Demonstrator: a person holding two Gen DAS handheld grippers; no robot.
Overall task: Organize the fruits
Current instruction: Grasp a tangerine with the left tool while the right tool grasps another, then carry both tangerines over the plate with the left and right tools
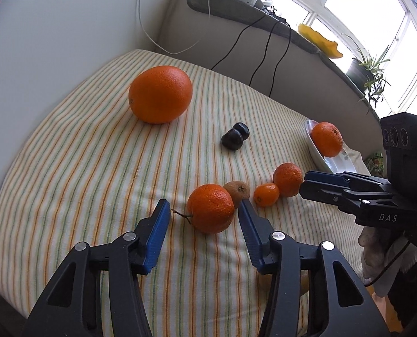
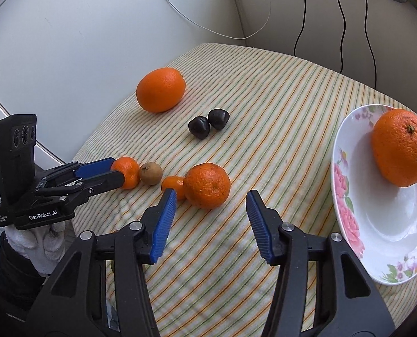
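Left gripper: jaws spread, one either side of the stemmed mandarin; a gap shows at the left pad, and whether the right pad touches the fruit I cannot tell. Nothing is gripped yet.

Right gripper: jaws spread, empty, hovering over the rough mandarin, which lies just ahead of the fingertips and toward the left pad.

Near row: on the striped cloth, a line of four, namely the stemmed mandarin, a small brown fruit, a tiny orange one touching the rough mandarin, and then that mandarin itself.

Plate: white with pink flowers, to the right of the right gripper, near the rough mandarin; it already holds one mandarin.

Middle ground: two dark fruits touching each other, apart from the row.

Far: a large orange lying alone near the cloth's back edge.

Step in hand: both grippers appear to be lined up for a pick, each on one end of the row.

Next move: each needs to sink a little farther so the pads sit at the fruit's widest part, then squeeze gently. The right one should shift left to centre its fruit and avoid catching the tiny neighbour.
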